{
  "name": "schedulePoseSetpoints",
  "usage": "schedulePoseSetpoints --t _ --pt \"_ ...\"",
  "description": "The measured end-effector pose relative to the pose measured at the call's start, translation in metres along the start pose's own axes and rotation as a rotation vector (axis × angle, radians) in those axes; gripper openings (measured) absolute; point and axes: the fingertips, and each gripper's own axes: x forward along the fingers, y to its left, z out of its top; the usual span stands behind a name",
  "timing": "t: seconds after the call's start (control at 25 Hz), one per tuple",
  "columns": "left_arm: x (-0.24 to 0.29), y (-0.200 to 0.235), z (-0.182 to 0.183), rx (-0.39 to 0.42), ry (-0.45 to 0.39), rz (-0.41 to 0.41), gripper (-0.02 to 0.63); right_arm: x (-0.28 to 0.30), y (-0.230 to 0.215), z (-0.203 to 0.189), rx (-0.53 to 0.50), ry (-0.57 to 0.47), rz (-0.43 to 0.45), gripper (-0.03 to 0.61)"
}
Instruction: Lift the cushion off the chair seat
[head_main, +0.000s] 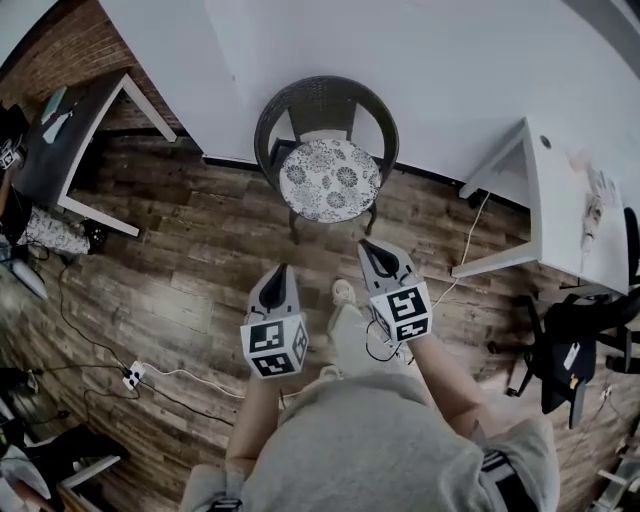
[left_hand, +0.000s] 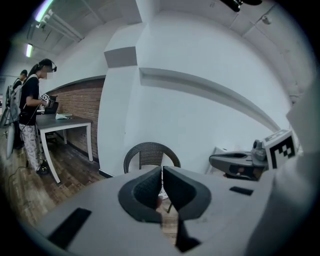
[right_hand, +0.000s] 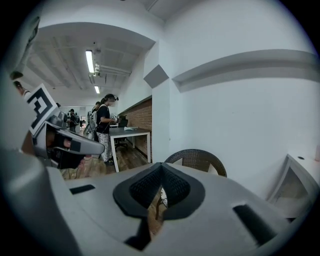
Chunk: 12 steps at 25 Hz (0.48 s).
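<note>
A round floral cushion lies on the seat of a dark wicker chair that stands against the white wall. My left gripper and right gripper hover over the wooden floor just in front of the chair, side by side, short of the cushion and touching nothing. Both are shut and hold nothing. In the left gripper view the left gripper points at the chair, and the right gripper shows beside it. The right gripper view has the chair beyond the closed jaws.
A dark-topped table stands at the left, with people beside it. A white desk is at the right, with a black office chair near it. Cables and a power strip lie on the floor.
</note>
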Motion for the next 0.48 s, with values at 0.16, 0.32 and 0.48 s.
schedulePoseSetpoints --t 0.16,0.32,0.48 --pt "0.040 0.010 -0.005 -0.016 0.035 0.008 0.010 0.042 -0.025 -0.016 0.006 0.040 0.013 0.000" --pt "0.080 0.022 -0.014 -0.025 0.070 0.017 0.011 0.086 -0.043 -0.035 0.010 0.062 0.032 0.000" --pt "0.115 0.034 -0.023 -0.035 0.101 0.029 0.009 0.125 -0.055 -0.067 0.018 0.114 0.054 0.000"
